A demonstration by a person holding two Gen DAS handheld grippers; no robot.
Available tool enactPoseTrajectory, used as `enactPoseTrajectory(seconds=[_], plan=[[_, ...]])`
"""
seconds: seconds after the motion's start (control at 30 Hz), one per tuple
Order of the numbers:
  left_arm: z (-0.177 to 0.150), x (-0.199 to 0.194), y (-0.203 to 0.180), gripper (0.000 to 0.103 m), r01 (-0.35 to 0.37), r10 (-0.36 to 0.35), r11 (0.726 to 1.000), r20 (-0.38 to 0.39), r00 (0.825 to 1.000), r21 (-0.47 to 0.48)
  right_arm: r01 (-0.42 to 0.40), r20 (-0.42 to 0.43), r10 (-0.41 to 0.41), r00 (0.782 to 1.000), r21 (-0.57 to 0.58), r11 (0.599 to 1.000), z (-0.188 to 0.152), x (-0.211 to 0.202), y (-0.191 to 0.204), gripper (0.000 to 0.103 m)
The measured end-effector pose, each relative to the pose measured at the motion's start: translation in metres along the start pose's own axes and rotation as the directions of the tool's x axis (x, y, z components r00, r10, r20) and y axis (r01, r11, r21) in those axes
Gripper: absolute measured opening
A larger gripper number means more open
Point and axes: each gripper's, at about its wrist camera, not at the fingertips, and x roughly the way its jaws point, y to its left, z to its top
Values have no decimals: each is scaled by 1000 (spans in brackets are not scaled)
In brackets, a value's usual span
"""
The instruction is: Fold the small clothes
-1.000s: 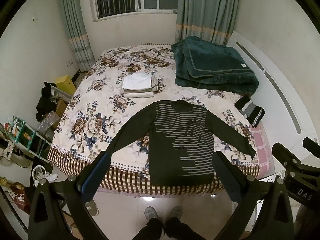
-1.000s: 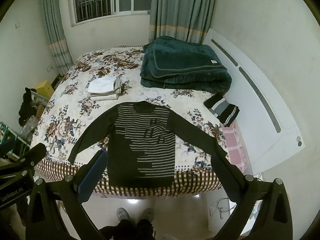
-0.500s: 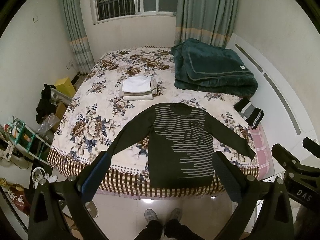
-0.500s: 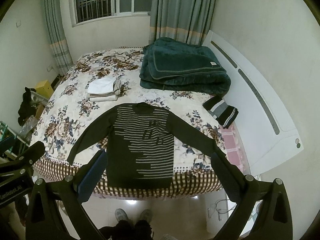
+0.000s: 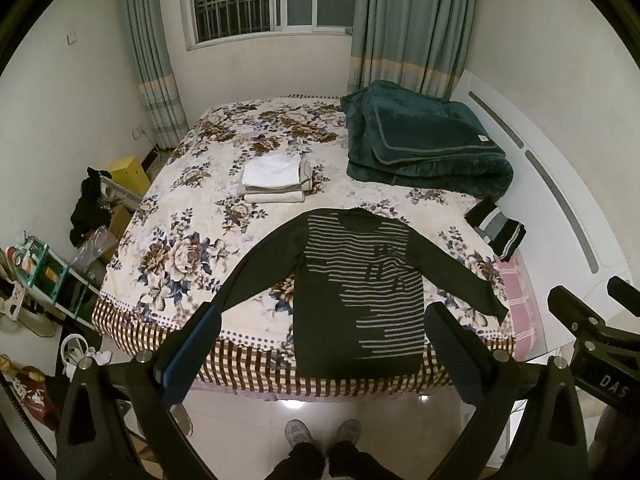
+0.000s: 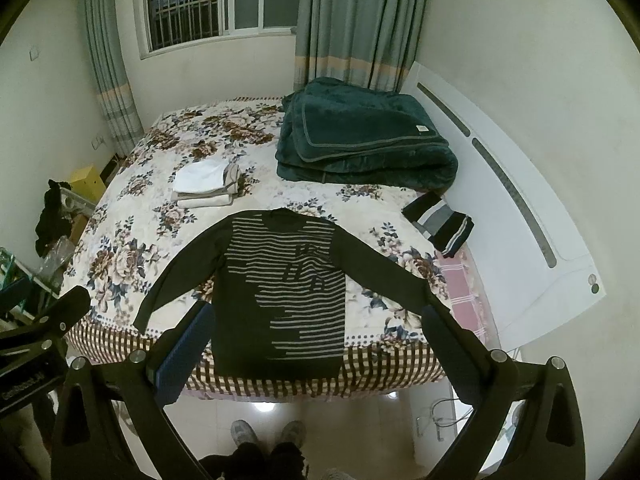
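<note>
A dark long-sleeved sweater with grey stripes [image 5: 360, 288] lies flat on the floral bed [image 5: 180, 248], sleeves spread, hem hanging over the near edge. It also shows in the right wrist view [image 6: 286, 292]. My left gripper [image 5: 322, 316] is open and empty, held high above the bed's near edge. My right gripper [image 6: 316, 316] is open and empty too, at about the same height. Each gripper is apart from the sweater. The right gripper's body shows in the left wrist view [image 5: 588, 332].
A stack of folded pale clothes [image 5: 276, 180] lies mid-bed. A folded green blanket [image 5: 424, 144] sits at the far right. A striped folded garment [image 5: 496, 228] lies by the white headboard [image 5: 560, 200]. Shelves and clutter [image 5: 44, 268] stand on the left. The person's shoes [image 5: 320, 432] are on the floor.
Both grippers have risen and drawn back slightly, so the bed and sweater look a little smaller and lower. The sweater has not moved. Both jaws stay open.
</note>
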Motion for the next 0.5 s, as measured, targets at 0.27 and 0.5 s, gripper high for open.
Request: enactPoseTrajectory(seconds=[0.27, 0.5], plan=[[1, 0, 0, 103, 2, -2, 1000, 4, 1000, 1, 1, 5, -1, 1000, 8, 1000, -1, -1, -4, 103], [3, 0, -2, 103, 6, -6, 1000, 4, 1000, 0, 0, 5, 0, 1000, 6, 1000, -2, -2, -2, 103]])
